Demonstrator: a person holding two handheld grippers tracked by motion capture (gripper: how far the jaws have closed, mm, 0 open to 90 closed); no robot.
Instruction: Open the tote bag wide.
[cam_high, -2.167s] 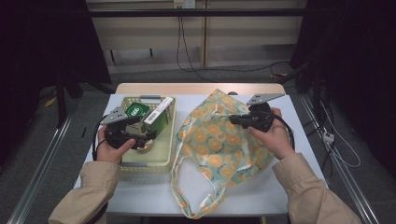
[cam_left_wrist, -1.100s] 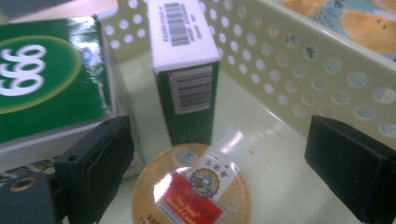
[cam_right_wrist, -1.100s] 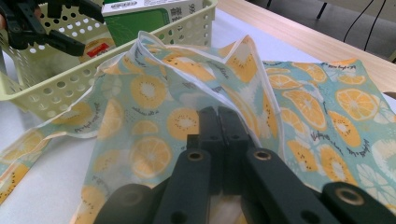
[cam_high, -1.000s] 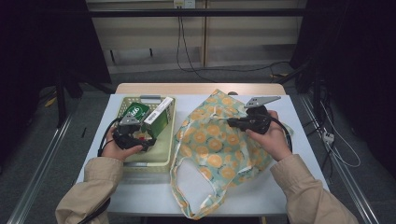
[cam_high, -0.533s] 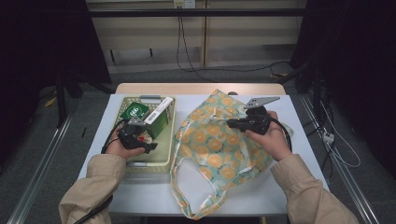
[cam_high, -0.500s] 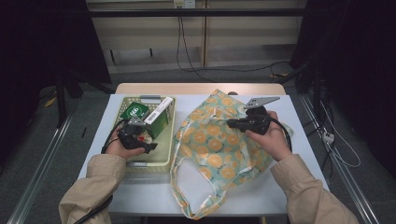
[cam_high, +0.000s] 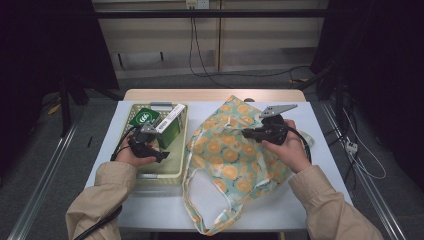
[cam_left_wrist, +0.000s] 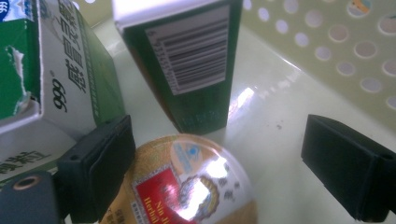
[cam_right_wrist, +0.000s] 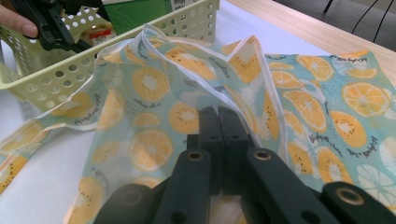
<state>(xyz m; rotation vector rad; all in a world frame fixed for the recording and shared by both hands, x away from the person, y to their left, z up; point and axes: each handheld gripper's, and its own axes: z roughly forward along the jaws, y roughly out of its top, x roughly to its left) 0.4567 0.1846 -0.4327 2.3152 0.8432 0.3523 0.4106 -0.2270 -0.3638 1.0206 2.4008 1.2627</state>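
Cloth bag (cam_right_wrist: 154, 88) between closed jaws

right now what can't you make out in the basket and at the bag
- Round gold-lidded cup, left gripper view: cut off by the bottom edge, label print blurred, one gripper jaw covers its side.
- Green carton, same view: top cut off.
- Fruit-print bag, right gripper view: its inside hidden by cloth folds and the shut right gripper.

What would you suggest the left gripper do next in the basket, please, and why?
Probably ease lower and close: the left gripper is open, with its fingers either side of the round gold-lidded cup, while the right gripper pinches the fruit-print cloth bag.
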